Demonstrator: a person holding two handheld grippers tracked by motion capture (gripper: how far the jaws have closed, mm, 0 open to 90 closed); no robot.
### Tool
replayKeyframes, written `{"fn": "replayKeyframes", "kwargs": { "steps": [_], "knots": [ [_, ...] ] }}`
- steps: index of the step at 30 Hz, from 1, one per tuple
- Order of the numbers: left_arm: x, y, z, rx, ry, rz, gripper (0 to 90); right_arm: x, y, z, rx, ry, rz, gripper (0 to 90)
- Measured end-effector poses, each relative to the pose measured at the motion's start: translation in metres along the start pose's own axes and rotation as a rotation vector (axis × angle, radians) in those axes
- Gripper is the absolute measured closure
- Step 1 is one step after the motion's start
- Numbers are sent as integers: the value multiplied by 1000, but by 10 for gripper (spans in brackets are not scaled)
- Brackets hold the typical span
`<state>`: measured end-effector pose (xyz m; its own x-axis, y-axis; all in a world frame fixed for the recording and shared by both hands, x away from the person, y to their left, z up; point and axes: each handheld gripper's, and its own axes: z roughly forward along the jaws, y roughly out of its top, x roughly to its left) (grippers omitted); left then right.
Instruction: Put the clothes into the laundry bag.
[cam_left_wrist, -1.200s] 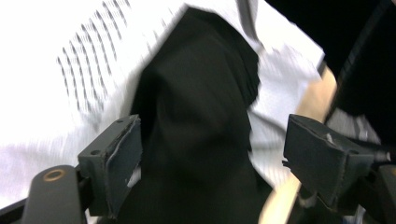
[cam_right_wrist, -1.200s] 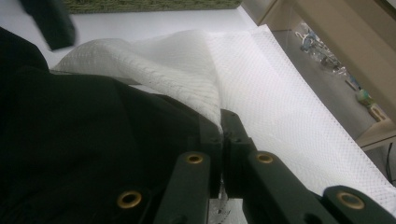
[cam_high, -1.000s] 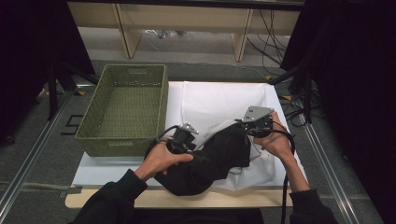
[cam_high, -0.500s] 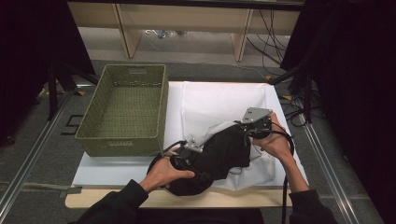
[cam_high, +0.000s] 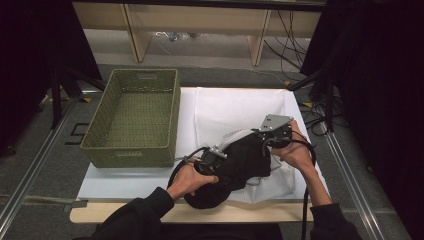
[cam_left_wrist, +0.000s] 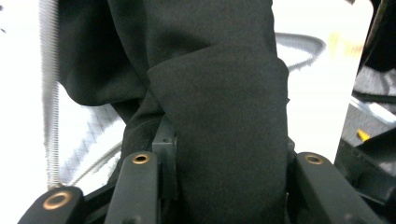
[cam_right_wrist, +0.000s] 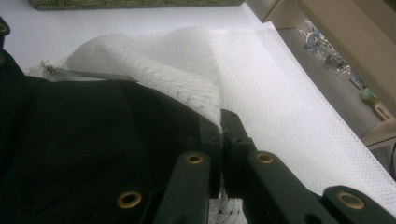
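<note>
- Green wicker basket is sitting empty at the table's left.
- Left gripper is clamping a thick fold of black garment, having slid toward the near edge since a second ago.
- Right gripper is pinching the white mesh bag, jaws closed on its rim.
- Judgement: garment is going into the bag mouth.

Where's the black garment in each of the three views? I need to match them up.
High view: black garment low centre, between both hands.
Left gripper view: centre, hanging down between the tongs.
Right gripper view: lower left, under the mesh bag.
Shared landmark: the white mesh bag beneath and around the garment.
</note>
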<state>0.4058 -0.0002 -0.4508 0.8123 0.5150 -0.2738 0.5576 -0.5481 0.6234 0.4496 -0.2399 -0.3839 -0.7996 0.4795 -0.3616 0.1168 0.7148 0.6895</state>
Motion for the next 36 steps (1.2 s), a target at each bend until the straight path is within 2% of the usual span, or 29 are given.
{"fn": "replayKeyframes", "kwargs": {
  "steps": [1,3,4,5,6,8,9,13,14,15,16,17,18,19,20,21,22,23,24,25,26,27,29,30,31,32,34,35,36],
  "knots": [
    [2,3,-4,-20,-15,-34,594,0,0,-1,3,-4,7,897],
    [4,7,-8,-34,-15,-48,598,0,0,-2,1,-3,5,897],
    [9,15,-12,-59,-4,-66,598,-1,1,-3,-7,-5,1,897],
    [10,19,-12,-65,-6,-84,597,-1,1,-3,-8,-6,3,897],
    [10,19,-12,-65,-6,-84,597,-1,1,-3,-8,-6,3,897],
    [13,31,-6,-82,-4,-118,595,-1,1,-3,-6,-4,1,898],
    [13,35,-4,-77,-3,-117,592,-2,0,-3,-5,-7,-1,897],
    [12,45,2,-116,18,-137,575,-3,0,-4,-7,-9,5,897],
    [12,46,5,-122,22,-131,530,-4,-1,-3,-5,-10,3,897],
    [13,47,8,-102,20,-128,530,-4,-1,-3,-5,-10,3,897],
    [14,44,13,-60,4,-146,452,-3,-1,-3,-3,-6,-1,897],
    [14,44,13,-60,4,-146,408,-3,-1,-3,-5,-5,-3,897],
    [13,38,8,-39,29,-122,360,-3,-1,-3,-5,-8,5,897],
    [13,38,8,-39,29,-122,317,-2,0,-3,-2,-6,9,897],
    [10,32,-3,-57,29,-124,292,-3,-1,-3,-5,-6,0,897],
    [10,32,-3,-57,29,-124,271,-3,-1,-3,-6,-5,-4,897],
    [7,25,-20,-61,47,-79,255,-4,-1,-3,-6,-6,-7,897],
    [6,21,-26,-55,71,-61,236,-4,-1,-4,-9,-4,-5,897],
    [5,16,-32,-41,91,-52,212,-4,-1,-4,-7,-6,0,897],
    [5,16,-32,-41,91,-52,199,-4,-1,-4,-7,-6,0,897],
    [4,3,-36,-35,107,-52,196,-3,-1,-4,-9,-8,-4,897],
    [7,-4,-37,-5,107,-31,196,-3,-1,-4,-9,-8,-3,897],
    [6,-17,-30,2,95,-53,186,-2,0,-3,-1,-5,-4,898],
    [6,-17,-30,2,95,-53,184,-2,0,-3,-1,-5,-4,898],
    [7,-22,-25,15,99,-38,184,-2,0,-3,-4,-6,-11,897],
    [8,-25,-14,64,102,2,194,-3,-1,-2,-3,-5,-5,897],
    [5,-24,-2,79,100,20,218,-3,-1,-2,-1,-8,-6,897],
    [3,-22,2,71,90,37,295,-3,-2,-2,-2,-8,-7,897],
    [1,-19,4,53,91,52,436,-4,-2,-3,-3,-8,-7,897]
  ]
}}
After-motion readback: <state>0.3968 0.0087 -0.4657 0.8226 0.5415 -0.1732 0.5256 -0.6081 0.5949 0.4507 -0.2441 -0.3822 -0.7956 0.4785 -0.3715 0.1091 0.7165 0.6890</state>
